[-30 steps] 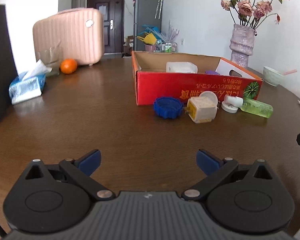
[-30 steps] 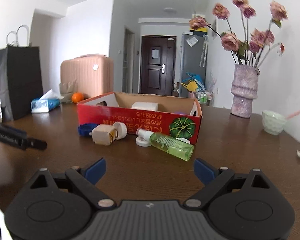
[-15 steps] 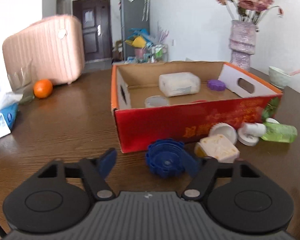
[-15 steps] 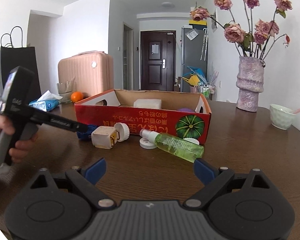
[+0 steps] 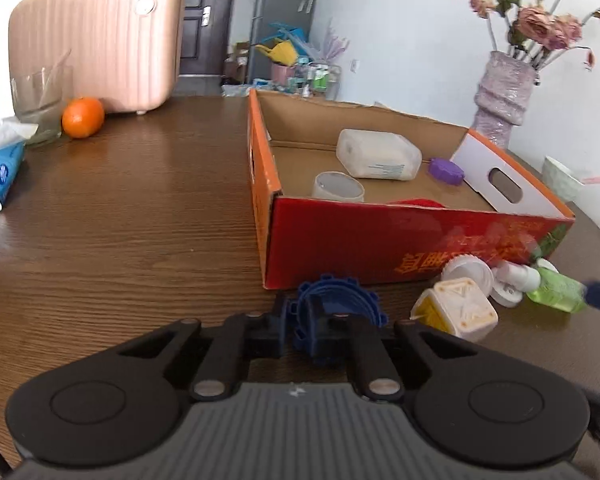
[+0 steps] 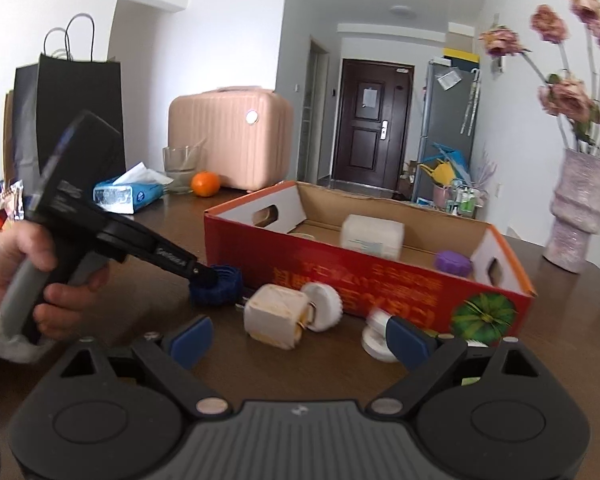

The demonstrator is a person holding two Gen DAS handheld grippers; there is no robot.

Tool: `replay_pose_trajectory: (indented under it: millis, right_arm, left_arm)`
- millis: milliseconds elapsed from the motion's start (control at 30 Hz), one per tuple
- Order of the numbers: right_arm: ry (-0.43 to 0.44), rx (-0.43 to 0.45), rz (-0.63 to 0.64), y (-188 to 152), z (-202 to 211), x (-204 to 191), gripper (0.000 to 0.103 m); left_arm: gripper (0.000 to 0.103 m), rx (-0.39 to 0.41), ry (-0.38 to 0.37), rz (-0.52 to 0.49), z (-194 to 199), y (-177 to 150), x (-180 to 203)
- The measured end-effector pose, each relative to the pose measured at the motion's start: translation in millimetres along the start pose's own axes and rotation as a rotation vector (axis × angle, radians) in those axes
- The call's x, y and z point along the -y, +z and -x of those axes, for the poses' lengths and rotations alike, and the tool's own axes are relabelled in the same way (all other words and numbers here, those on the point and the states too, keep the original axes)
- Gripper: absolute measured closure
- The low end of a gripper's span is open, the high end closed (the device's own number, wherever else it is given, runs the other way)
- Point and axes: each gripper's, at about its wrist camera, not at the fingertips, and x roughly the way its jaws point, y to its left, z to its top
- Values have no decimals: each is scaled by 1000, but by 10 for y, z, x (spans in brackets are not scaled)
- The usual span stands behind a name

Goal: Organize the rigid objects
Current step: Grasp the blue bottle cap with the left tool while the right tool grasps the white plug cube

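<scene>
My left claw [image 5: 314, 326] has its fingers drawn in on the blue cap [image 5: 340, 312]; the cap's toothed rim sits between them, so I read it as gripped, though the far pad is hidden behind the cap. The cap lies on the table [image 5: 120, 220], just in front of the near left corner of the red box [image 5: 380, 240]. That is the relation the next move hangs on: the box opening is straight ahead of this claw and above the cap, so I judge the cap must go up over the near wall and then forward. The cap is round and flat, with no long axis to mind.

My right claw [image 6: 298, 340] is spread wide and holds nothing. It hovers nearer the cube [image 6: 276, 316], the white disc [image 6: 322, 306] touching the cube, and the green bottle [image 5: 556, 290], which lies on its side along the box front with its white top toward the cube.

The left view looks down into the box: a white bottle [image 5: 378, 154] on its side, a clear round lid [image 5: 338, 186], a purple cap [image 5: 446, 172], and a bit of something red behind the near wall. The right view hides most of that floor, but shows from the side what the left cannot: the left claw's tip [image 6: 204, 270] meeting the cap's rim while the cap touches the table.
</scene>
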Motion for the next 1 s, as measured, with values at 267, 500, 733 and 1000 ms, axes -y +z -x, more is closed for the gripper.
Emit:
replay_pose_trajectory:
  millis: [267, 500, 733, 1000]
  right_arm:
    - [34, -79, -54, 152, -522, -77, 20]
    - [63, -146, -82, 125, -758, -88, 45]
    - [60, -158, -77, 3, -494, -57, 57]
    - [96, -108, -10, -66, 113, -32, 28]
  left_arm:
    - [62, 35, -26, -58, 198, -67, -215]
    - [30, 71, -68, -48, 263, -85, -238]
    - [19, 116, 13, -192, 180, -177, 23]
    - [19, 63, -11, -178, 61, -161, 49]
